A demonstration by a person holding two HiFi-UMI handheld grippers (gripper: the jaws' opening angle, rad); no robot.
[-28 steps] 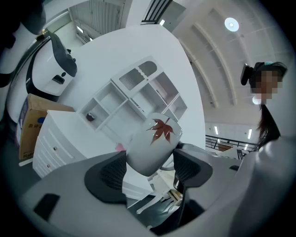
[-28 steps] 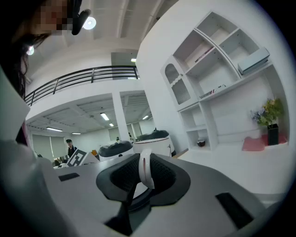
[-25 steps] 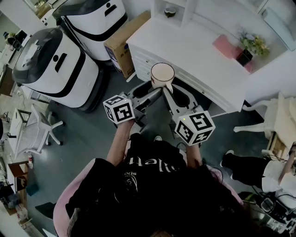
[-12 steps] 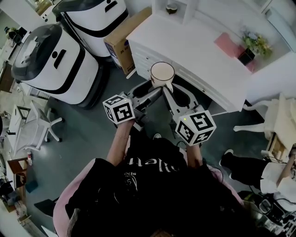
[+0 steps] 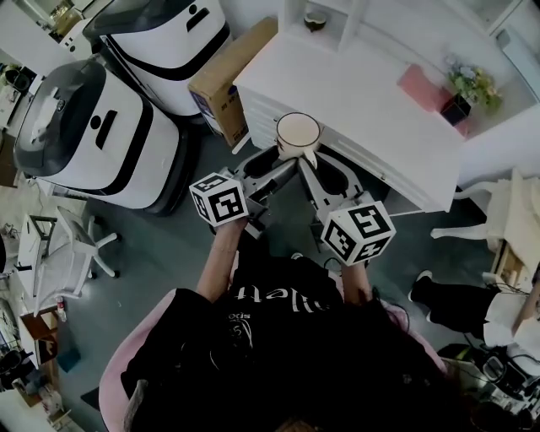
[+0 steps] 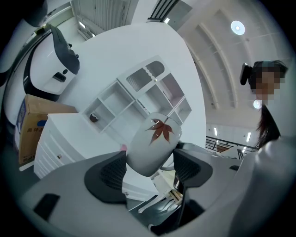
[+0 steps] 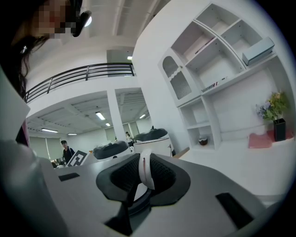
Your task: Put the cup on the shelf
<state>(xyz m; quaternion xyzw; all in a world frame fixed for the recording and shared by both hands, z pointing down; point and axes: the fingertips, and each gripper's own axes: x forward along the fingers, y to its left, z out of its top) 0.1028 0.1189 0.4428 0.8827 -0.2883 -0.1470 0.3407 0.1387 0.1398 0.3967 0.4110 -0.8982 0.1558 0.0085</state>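
A white cup (image 5: 297, 133) with a red leaf print (image 6: 155, 143) is held upright in the air at the front edge of the white desk (image 5: 354, 93). My left gripper (image 5: 274, 164) (image 6: 152, 169) is shut on the cup's body, with a dark pad on each side. My right gripper (image 5: 314, 169) (image 7: 144, 178) is shut on the cup's thin white handle (image 7: 145, 169). The white shelf unit (image 5: 325, 17) (image 6: 138, 92) (image 7: 217, 60) stands at the back of the desk, and a small dark bowl (image 5: 314, 18) (image 7: 202, 140) sits in one low compartment.
A cardboard box (image 5: 228, 72) leans at the desk's left end. Two large white machines (image 5: 93, 126) (image 5: 169, 34) stand on the floor to the left, with a white chair (image 5: 67, 245) near them. A pink item (image 5: 420, 84) and a flower pot (image 5: 468, 84) are on the desk. A person's legs (image 5: 456, 308) are at the right.
Both grippers and the cup have moved slightly toward the white desk together with the person. The two grips look the same.
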